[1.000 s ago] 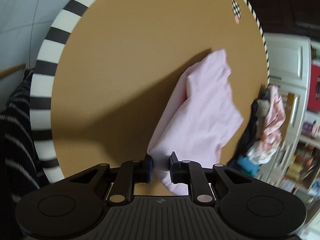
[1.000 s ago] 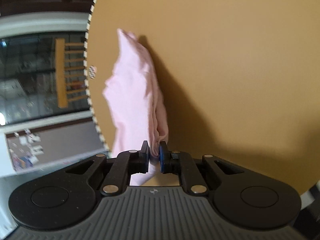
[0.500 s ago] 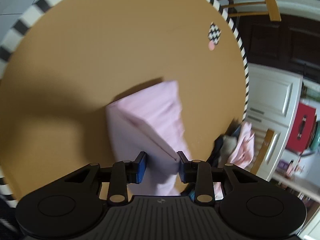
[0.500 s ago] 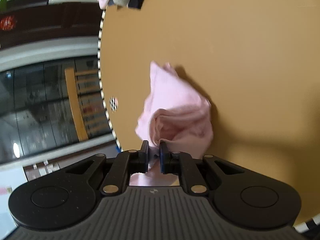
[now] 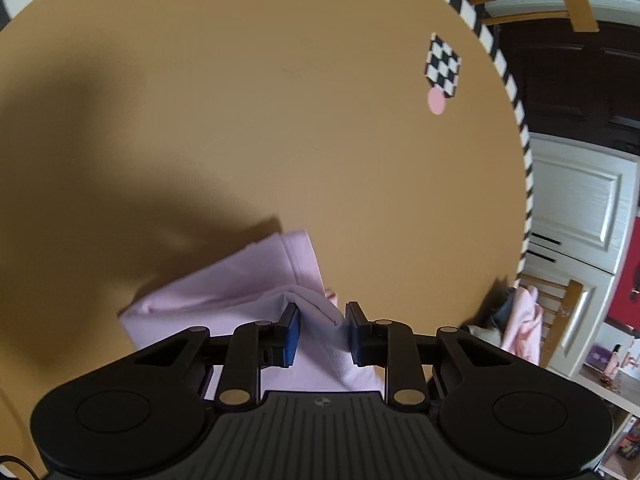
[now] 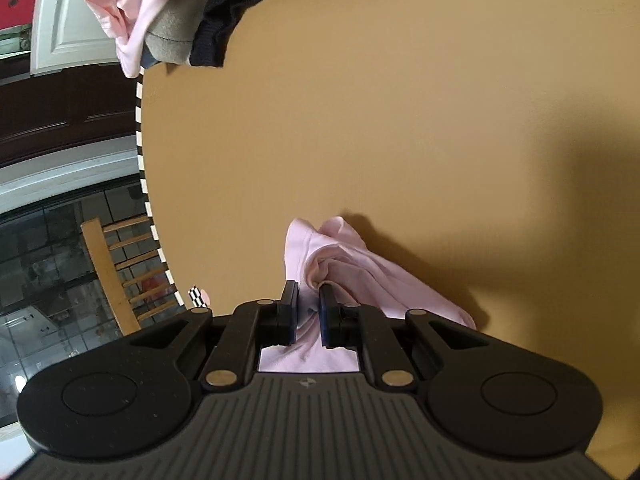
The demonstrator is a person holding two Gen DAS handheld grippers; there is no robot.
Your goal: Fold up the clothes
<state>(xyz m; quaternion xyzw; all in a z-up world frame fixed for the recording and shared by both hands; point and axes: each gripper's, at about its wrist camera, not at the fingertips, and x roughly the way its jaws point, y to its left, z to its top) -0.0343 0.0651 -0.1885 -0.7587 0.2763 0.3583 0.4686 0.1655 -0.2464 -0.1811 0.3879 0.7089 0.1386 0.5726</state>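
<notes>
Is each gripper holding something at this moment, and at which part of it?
The right gripper pinches a bunched fold of the pink garment. The left gripper has just been closing around a folded corner of it; a firm grip cannot be told.

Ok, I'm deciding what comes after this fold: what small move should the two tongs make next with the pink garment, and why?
Probably lower it the last bit and let go. The right tongs pinch a bunched corner of the pink garment, and the left tongs, jaws just closing, straddle a fold of it. Most of the cloth already lies doubled on the table.
</notes>
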